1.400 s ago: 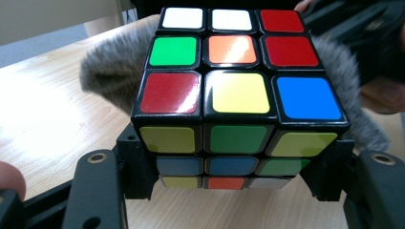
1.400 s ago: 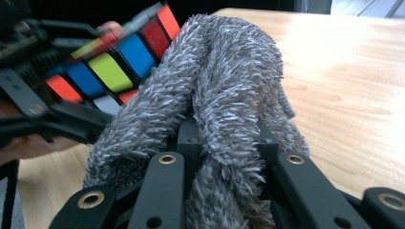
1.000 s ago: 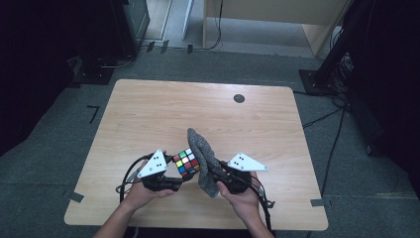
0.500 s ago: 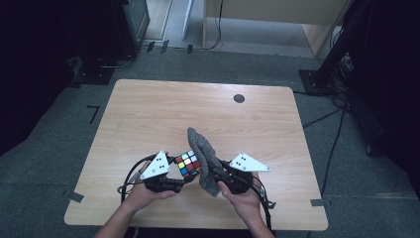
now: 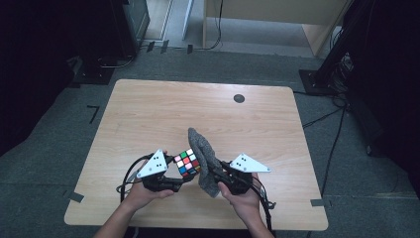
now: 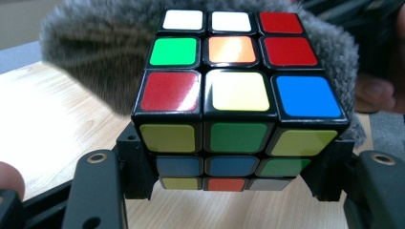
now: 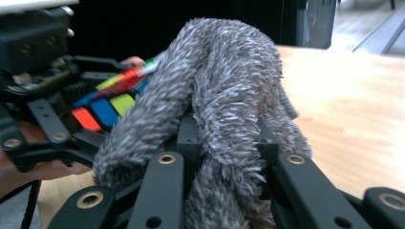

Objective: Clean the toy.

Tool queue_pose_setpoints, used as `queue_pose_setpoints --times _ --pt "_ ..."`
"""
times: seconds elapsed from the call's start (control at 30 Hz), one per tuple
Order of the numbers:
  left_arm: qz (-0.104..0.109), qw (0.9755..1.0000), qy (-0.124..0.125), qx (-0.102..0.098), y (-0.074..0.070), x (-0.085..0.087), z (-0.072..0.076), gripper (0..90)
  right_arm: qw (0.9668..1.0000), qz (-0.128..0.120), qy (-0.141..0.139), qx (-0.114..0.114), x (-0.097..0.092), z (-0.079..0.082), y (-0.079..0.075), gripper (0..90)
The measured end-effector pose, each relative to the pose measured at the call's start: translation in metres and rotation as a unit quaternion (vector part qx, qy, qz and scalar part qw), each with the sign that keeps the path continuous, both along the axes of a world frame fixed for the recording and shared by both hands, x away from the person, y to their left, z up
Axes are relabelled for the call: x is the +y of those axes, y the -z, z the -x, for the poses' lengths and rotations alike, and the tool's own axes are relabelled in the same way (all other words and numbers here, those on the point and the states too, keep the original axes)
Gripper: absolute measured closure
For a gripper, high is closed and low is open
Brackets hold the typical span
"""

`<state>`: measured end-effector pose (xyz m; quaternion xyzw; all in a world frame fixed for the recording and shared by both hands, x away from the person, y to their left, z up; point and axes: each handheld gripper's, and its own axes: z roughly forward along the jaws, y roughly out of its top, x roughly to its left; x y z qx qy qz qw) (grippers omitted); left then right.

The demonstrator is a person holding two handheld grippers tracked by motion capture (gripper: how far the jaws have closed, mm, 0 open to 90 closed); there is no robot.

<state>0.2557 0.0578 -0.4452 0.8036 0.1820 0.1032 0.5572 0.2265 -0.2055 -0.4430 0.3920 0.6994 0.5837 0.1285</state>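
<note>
Barely anything has shifted over the last second: the left gripper (image 5: 174, 182) stays clamped on the Rubik's cube (image 6: 239, 100), held just above the near middle of the wooden table (image 5: 148, 114), while the right gripper (image 7: 224, 138) stays pinched on a fuzzy grey cloth (image 7: 224, 95) pressed against the cube's right face. Wiping seems under way; glossy hard plastic meets soft, shaggy pile.

Black fingers (image 7: 167, 186), brass-ringed screw holes
</note>
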Motion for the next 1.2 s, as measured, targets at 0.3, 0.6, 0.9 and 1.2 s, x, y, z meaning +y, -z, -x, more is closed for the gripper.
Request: queue_pose_setpoints --times 0.3,0.6,0.9,1.2 --pt "0.001 0.9999 0.011 0.001 -0.001 0.001 0.0 33.8 0.9999 0.006 0.001 -0.01 -0.003 0.001 -0.003 73.1" --pt "0.014 0.9999 0.009 -0.004 -0.003 0.001 0.001 33.7 0.9995 0.002 -0.01 0.028 -0.001 -0.005 0.007 73.6" --pt "-0.013 0.9997 0.019 -0.004 0.003 -0.006 0.002 33.8 0.9998 -0.016 0.0 -0.01 -0.004 0.002 -0.006 73.6" --pt "-0.037 0.9992 -0.015 -0.002 0.002 -0.003 -0.004 33.8 0.999 0.03 0.02 0.027 -0.01 -0.009 0.005 73.0"
